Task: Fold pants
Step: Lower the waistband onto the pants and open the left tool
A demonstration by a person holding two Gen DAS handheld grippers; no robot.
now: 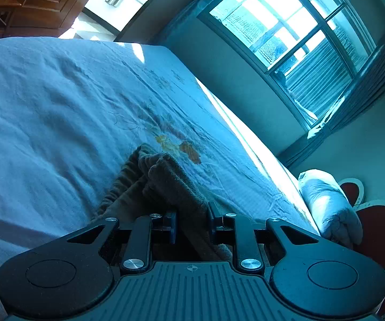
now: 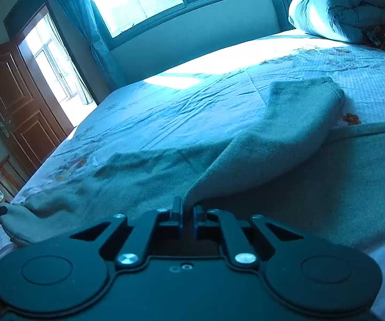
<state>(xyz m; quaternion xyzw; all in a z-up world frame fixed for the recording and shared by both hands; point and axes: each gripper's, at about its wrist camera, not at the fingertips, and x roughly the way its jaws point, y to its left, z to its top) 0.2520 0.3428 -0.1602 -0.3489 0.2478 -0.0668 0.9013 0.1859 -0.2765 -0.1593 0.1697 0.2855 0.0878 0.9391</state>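
Fleecy, limp pants (image 2: 286, 133) sag between your grips, so keep your left gripper (image 1: 191, 222) clamped on the bunched fabric and your right gripper (image 2: 187, 211) pinching the edge.

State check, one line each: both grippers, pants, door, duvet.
left gripper: closed on a bunched fold of the pants.
right gripper: closed on a pants edge, lifting a flap.
pants: partly folded, spread on the bed.
door: swung open.
duvet: rolled up at the bed's far end.
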